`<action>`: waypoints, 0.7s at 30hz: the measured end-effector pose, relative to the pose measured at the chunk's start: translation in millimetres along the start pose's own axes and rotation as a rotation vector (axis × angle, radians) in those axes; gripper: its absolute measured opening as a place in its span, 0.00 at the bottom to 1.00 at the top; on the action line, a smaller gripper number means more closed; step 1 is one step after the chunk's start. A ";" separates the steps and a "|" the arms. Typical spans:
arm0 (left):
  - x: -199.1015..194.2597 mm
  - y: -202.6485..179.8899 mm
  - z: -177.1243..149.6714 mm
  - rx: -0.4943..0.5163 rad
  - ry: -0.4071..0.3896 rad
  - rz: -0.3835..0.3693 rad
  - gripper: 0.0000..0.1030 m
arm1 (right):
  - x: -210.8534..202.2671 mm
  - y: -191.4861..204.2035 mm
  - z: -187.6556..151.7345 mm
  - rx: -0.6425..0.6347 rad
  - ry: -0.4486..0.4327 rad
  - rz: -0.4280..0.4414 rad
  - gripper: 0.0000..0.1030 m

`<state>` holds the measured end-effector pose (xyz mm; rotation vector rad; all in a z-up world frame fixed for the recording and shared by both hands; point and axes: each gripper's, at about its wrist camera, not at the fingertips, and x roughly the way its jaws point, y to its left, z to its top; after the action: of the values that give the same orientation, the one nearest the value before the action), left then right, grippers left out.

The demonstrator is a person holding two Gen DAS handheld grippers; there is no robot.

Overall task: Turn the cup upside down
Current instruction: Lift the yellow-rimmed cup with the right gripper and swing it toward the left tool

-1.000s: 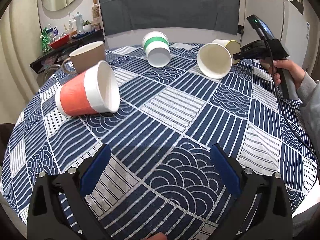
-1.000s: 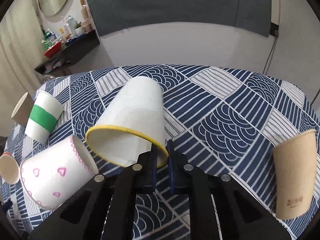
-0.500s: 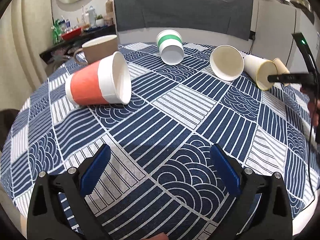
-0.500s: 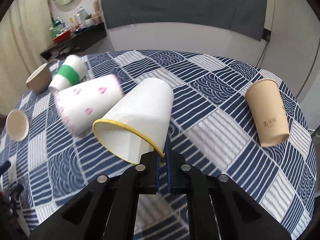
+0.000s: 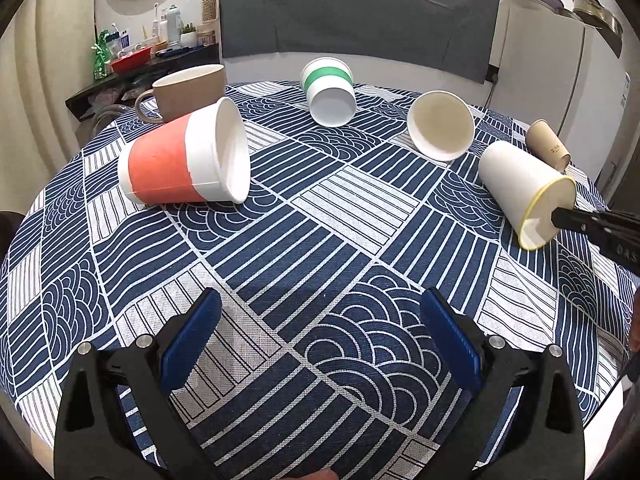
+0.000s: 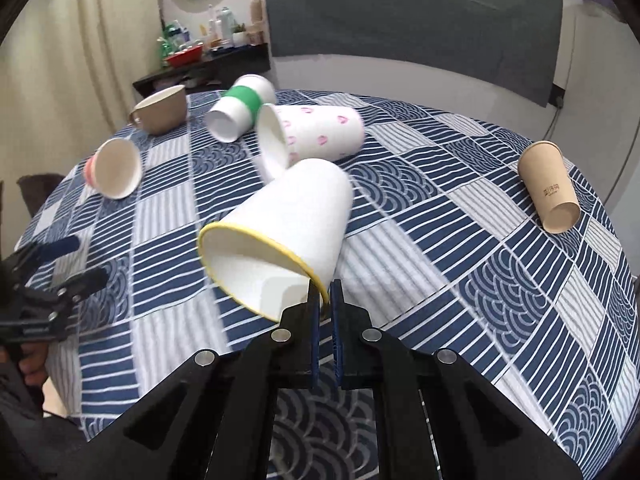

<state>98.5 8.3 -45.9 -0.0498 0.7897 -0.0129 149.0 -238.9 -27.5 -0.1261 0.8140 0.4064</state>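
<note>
The yellow-rimmed cup point(image 6: 288, 232) is pinched at its rim by the closed right claw point(image 6: 325, 304) and held tilted above the patterned surface point(image 6: 460, 240), mid-flip. Next, its mouth needs turning downward before it is set down. The left claw point(image 5: 320, 336) is held open, idle.

The white cup point(image 6: 288, 224) shows motion blur. The right tool point(image 5: 560, 214) is cut off by the picture's right edge. The shelf bottles point(image 5: 168, 32) are too small to tell apart.
</note>
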 end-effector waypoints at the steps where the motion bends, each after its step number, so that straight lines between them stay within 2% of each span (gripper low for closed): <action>1: 0.6 0.6 0.3 -0.004 0.004 0.002 0.94 | -1.7 2.6 -1.1 0.000 -0.003 0.004 0.05; 8: -5.3 1.9 -1.9 -0.014 -0.038 0.022 0.94 | -3.1 15.8 -9.4 0.001 -0.017 0.022 0.05; 13: -4.4 0.3 -1.1 -0.003 -0.033 0.023 0.94 | 0.2 18.4 -12.3 -0.006 -0.005 -0.006 0.09; 14: -3.8 0.3 -1.0 -0.002 -0.031 0.022 0.94 | -0.5 17.8 -12.1 -0.005 -0.006 -0.002 0.16; 15: -3.3 0.4 -0.9 -0.002 -0.028 0.022 0.94 | -1.2 17.5 -12.1 -0.004 -0.007 -0.003 0.26; 16: -2.8 0.5 -0.5 -0.003 -0.025 0.020 0.94 | -2.0 17.1 -12.2 -0.004 -0.009 -0.016 0.59; 17: -2.3 0.6 -0.1 -0.003 -0.022 0.018 0.94 | -4.6 17.8 -12.8 -0.012 -0.023 -0.049 0.82; 21: 0.9 2.1 1.0 -0.010 -0.004 0.004 0.94 | -12.1 14.7 -13.5 -0.004 -0.032 -0.032 0.84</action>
<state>99.8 10.4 -46.0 -0.0582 0.7861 -0.0054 126.5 -232.7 -27.3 -0.1362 0.7790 0.3791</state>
